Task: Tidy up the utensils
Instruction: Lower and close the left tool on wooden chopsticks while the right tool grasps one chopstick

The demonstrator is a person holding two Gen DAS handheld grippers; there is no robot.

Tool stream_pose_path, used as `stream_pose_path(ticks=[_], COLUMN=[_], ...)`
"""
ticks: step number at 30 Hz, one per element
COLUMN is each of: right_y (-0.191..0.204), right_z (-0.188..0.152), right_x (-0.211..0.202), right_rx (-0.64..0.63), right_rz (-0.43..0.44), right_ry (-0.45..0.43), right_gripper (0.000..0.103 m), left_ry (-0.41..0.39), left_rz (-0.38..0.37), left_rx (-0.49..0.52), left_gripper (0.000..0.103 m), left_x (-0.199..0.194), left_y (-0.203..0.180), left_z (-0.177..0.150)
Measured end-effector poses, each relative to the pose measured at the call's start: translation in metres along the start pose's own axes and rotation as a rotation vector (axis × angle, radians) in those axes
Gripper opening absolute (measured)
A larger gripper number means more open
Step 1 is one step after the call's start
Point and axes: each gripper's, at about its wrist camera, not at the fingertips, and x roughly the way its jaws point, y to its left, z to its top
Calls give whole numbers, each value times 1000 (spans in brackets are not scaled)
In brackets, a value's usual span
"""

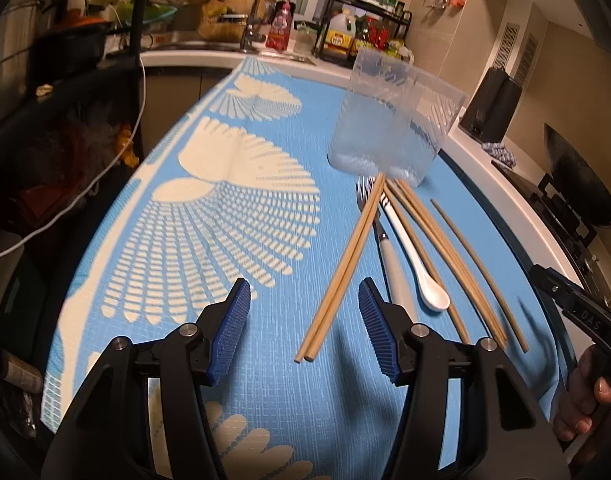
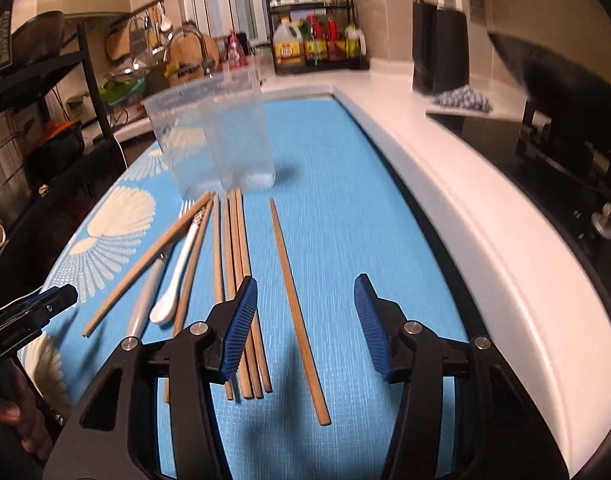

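We hold the left gripper (image 1: pixel 304 322) low in the left wrist view, jaws parted and empty; the lower ends of a pair of wooden chopsticks (image 1: pixel 347 268) lie on the mat between the blue ribbed pads (image 1: pixel 231 328), with clear space to either pad. The utensils lie on a blue mat with a white fan pattern (image 1: pixel 233 208), right of centre in that view. From left to right there we see the chopstick pair, a fork with a pale handle (image 1: pixel 391 264), a white ceramic spoon (image 1: pixel 419 276), further chopsticks (image 1: pixel 453 264) and one single greyish chopstick (image 1: pixel 481 276) apart at the right. The chopstick pair crosses over the fork near its tines.

A clear plastic container (image 1: pixel 389 128) stands upright on the mat just beyond the far tips of the utensils, above centre.

In the right wrist view, the right gripper (image 2: pixel 305 330) sits at lower centre, jaws likewise parted and gripping nothing. One single chopstick (image 2: pixel 299 312) lies on the mat between the pads, untouched by either. Its left pad (image 2: pixel 237 326) overlaps the bundle of chopsticks (image 2: pixel 237 248); we cannot tell whether it touches them. The container (image 2: pixel 213 140) appears at upper left of centre. The white countertop edge (image 2: pixel 465 216) borders the mat on the right.
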Motion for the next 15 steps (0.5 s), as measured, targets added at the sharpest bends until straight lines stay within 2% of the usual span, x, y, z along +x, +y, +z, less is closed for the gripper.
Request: stream_pose_path(ticks=[4, 5, 9, 11, 15], right_y=[-5, -6, -6, -6, -9], right_z=[-7, -8, -11, -13, -16], right_x=[15, 17, 26, 29, 35], right_rx=[26, 27, 34, 35, 43], right_rz=[4, 1, 3, 5, 0], right_ry=[55, 61, 95, 110, 138], right_gripper=[51, 51, 49, 46, 38], left_ry=[16, 17, 30, 51, 70], left_rz=[1, -5, 2, 24, 26], left_rx=[10, 7, 28, 47, 97], left_gripper=[55, 51, 47, 39, 31], left_x=[6, 6, 13, 21, 25], left_y=[-1, 0, -1, -1, -7], left_z=[-2, -1, 0, -1, -2])
